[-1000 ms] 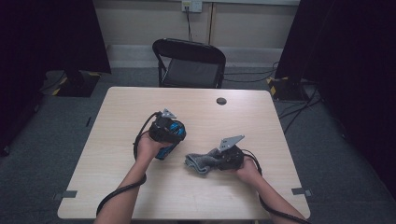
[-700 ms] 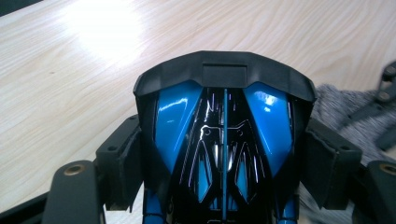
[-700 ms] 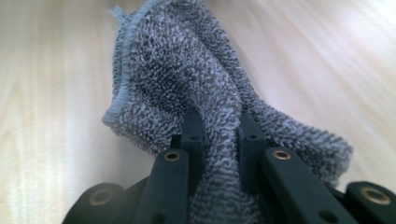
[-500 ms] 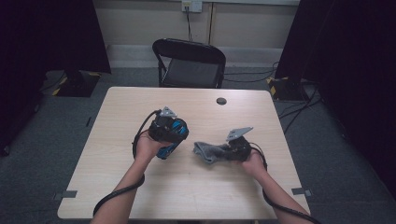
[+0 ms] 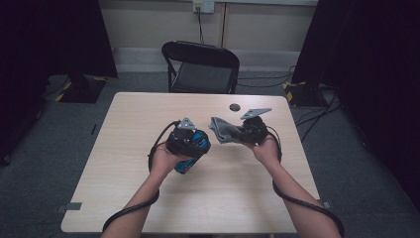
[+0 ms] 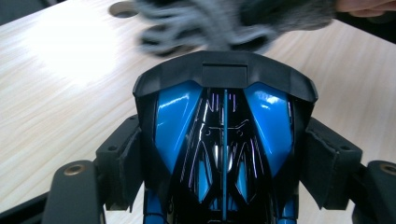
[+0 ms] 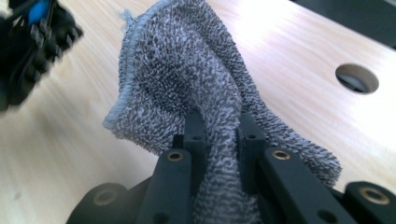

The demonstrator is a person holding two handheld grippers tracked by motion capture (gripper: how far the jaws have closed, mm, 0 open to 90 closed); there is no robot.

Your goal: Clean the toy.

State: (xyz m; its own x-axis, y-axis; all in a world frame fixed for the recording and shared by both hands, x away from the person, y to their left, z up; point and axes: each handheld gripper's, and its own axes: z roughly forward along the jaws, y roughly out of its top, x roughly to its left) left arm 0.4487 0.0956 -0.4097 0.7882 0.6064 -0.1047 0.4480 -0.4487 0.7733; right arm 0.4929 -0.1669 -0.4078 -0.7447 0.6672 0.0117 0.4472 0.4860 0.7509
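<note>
Grey cloth (image 5: 224, 130) has been lifted off the surface (image 5: 124, 148) since approx 1 s ago and is now held in the air, pinched tight in the right tool (image 5: 237, 133); jaws were just closing on it. Blue-black object (image 5: 190, 144) is clamped in the left tool (image 5: 194, 147), just left of the cloth, so wiping seems imminent. Surface: pale wood w/ cable hole (image 5: 234, 107). Room: dark curtains, folding chair (image 5: 200, 67) at far side.

The high view is looking forward and down over the whole surface (image 5: 124, 163) from the person's side. Each gripper view is looking along its own jaws from very close. All three are sharing the grey cloth (image 5: 224, 131) (image 6: 210, 23) (image 7: 187, 79) and the surface's round hole (image 5: 234, 107) (image 7: 357, 78).
</note>
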